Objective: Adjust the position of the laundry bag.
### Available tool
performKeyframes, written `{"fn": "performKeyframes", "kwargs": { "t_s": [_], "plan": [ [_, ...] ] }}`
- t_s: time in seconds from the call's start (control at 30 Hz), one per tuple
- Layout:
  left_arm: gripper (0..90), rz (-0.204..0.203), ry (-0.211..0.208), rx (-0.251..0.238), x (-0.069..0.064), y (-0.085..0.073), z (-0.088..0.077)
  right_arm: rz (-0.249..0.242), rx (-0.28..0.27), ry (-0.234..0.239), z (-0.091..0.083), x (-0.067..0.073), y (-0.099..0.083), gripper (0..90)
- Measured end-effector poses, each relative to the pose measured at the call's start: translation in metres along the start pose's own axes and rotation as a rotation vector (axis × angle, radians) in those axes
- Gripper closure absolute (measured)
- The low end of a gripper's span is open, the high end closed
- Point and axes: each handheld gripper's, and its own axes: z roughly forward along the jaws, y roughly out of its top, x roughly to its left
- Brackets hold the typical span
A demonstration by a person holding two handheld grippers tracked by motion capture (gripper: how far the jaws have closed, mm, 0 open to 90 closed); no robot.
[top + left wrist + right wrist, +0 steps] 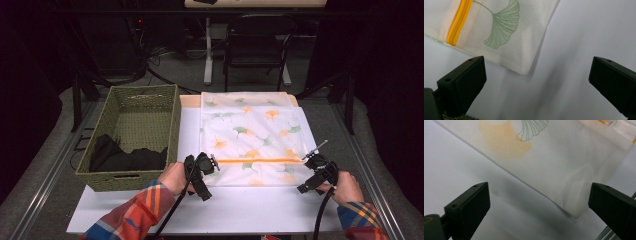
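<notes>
- Plaid sleeves come in at the bottom of the high view, each hand holding a claw over the white surface (150, 210).
- Left claw (204, 170) sits at lower centre of that frame, by the near left corner of the mesh bag (250, 140). Its jaws stand wide apart with nothing between them; the bag's corner (525, 71) lies just beyond them in the left gripper view.
- Right claw (316, 172) is at lower right, by the bag's near right corner (576, 213). It too gapes wide and grips nothing.
- Bag lies flat in the middle of the frame, its orange zipper (252, 160) apparently closed.
- Basket (135, 140) stands at left, just beside the bag, with dark clothes (125, 157) inside.
- Judgement: work looks barely begun. Nothing is gripped, the bag looks unopened, the clothes are in the basket; grasping the corners, unzipping and loading seem left to do.
</notes>
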Motion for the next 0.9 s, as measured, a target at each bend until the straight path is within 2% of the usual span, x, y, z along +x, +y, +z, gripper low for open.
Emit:
{"fn": "performKeyframes", "kwargs": {
  "t_s": [0.03, 0.1, 0.17, 0.2, 0.33, 0.43, 0.5, 0.67, 0.8, 0.87, 0.9],
  "plan": [
    [2.0, -0.002, -0.014, 0.008, 0.000, 0.001, 0.001, -0.003, -0.005, -0.003, 0.001, -0.001, 0.001, 3.4],
    [2.8, -0.006, -0.014, 0.010, 0.000, 0.003, 0.004, 0.001, -0.008, -0.004, 0.001, -0.002, 0.001, 3.7],
    [2.9, -0.015, -0.009, -0.010, 0.000, 0.003, 0.007, 0.005, -0.012, -0.003, 0.002, -0.003, 0.001, 4.0],
    [2.9, -0.017, -0.014, -0.008, 0.000, 0.003, 0.008, 0.016, -0.005, 0.003, 0.002, -0.003, 0.001, 4.0],
    [5.1, -0.029, -0.024, 0.002, 0.001, 0.004, 0.014, 0.008, -0.011, 0.005, 0.004, -0.006, 0.001, 5.2],
    [8.3, -0.043, -0.018, -0.013, 0.002, 0.004, 0.017, 0.030, -0.009, 0.003, 0.004, -0.006, 0.000, 7.6],
    [11.5, -0.050, -0.018, -0.006, 0.003, 0.005, 0.017, 0.025, -0.014, -0.001, 0.005, -0.008, 0.000, 9.3],
    [19.8, -0.061, -0.005, -0.012, 0.003, 0.005, 0.019, 0.036, -0.018, -0.014, 0.007, -0.010, 0.000, 15.5],
    [30.9, -0.072, 0.006, -0.006, 0.004, 0.005, 0.021, 0.046, -0.030, -0.042, 0.006, -0.011, -0.002, 25.7],
    [32.4, -0.076, 0.006, -0.009, 0.004, 0.004, 0.021, 0.047, -0.037, -0.059, 0.005, -0.011, -0.002, 30.7],
    [35.9, -0.082, 0.007, -0.013, 0.005, 0.004, 0.021, 0.050, -0.042, -0.063, 0.004, -0.011, -0.003, 33.6]
  ]
}}
